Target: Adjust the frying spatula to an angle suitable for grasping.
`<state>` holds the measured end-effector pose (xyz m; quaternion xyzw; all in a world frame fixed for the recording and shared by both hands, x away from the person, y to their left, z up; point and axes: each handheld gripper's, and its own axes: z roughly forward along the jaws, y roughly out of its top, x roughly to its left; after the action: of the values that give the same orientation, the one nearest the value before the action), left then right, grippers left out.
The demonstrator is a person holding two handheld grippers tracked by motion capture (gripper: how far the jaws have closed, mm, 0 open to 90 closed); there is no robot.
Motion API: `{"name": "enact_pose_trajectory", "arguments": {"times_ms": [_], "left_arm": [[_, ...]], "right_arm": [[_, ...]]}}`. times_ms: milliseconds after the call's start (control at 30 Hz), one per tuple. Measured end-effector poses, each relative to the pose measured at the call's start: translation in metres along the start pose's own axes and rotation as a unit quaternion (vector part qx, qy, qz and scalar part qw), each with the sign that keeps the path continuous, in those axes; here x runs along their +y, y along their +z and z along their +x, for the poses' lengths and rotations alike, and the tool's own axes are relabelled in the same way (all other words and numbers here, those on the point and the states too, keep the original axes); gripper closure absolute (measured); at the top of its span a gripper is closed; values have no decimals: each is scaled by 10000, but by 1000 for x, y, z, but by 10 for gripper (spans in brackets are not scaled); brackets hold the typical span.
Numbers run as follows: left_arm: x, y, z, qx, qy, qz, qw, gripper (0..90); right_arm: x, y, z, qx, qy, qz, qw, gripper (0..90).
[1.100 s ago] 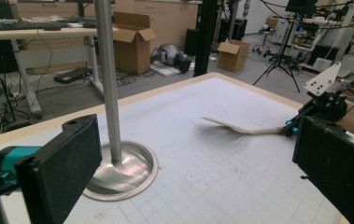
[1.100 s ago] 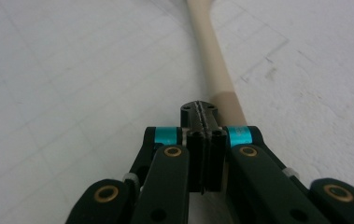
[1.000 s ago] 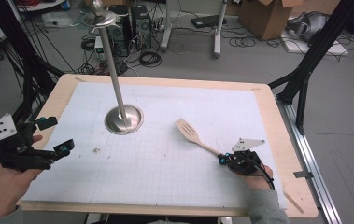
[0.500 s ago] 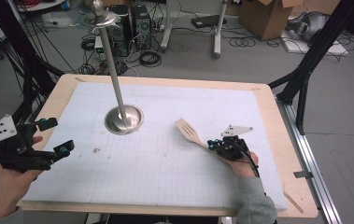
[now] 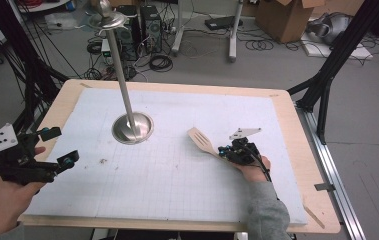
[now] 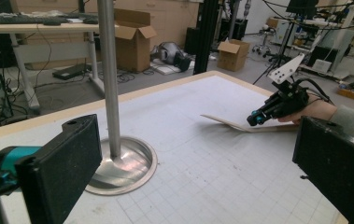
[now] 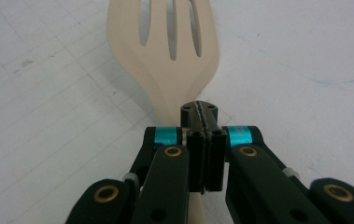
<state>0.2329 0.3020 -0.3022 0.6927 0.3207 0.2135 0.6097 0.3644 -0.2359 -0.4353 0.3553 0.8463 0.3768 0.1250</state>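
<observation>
My right gripper [image 7: 203, 116] is pinching the pale wooden slotted spatula [image 7: 165, 51] by its neck; three slots, flat on the white gridded surface [image 5: 177, 190]. Left gripper [image 5: 59, 147] is spread wide.

grey floor [image 5: 277, 65] strewn with cables [image 5: 159, 62]; cardboard boxes [image 5: 284, 17] and desk legs [image 5: 234, 30] beyond the table.

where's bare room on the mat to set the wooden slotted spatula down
Free: the white grid mat near the front edge, and its far right corner. Crowded: the steel pole stand's round base far left, and the right gripper, shut on the pale wooden slotted spatula.
</observation>
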Motion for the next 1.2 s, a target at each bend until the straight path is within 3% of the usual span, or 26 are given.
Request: {"name": "enact_pose_trajectory", "arguments": {"times_ms": [267, 500, 633, 733, 867, 1033, 1200], "left_arm": [[-1, 1, 0, -8, -14, 9, 10000, 18], [-1, 2, 0, -9, -8, 29, 10000, 18], [-2, 3, 0, -8, -14, 55, 10000, 18], [-3, 4, -1, -1, -23, 77, 10000, 18], [-3, 3, -1, -10, -5, 77, 10000, 18], [-3, 2, 0, -2, -20, 57, 10000, 18], [-4, 4, 0, -8, -42, 68, 10000, 18]], "right_arm": [[5, 8, 1, -110, 0, 268, 9996, 900], [3, 8, 0, -72, 69, 221, 9997, 900], [2, 6, 1, 88, 87, 168, 9998, 900], [3, 6, 3, 45, 30, 169, 9998, 900], [2, 9, 0, -22, 193, 231, 9995, 900], [3, 11, 0, -67, 210, 275, 9994, 900], [4, 12, 0, -95, 138, 317, 9994, 900]]}}
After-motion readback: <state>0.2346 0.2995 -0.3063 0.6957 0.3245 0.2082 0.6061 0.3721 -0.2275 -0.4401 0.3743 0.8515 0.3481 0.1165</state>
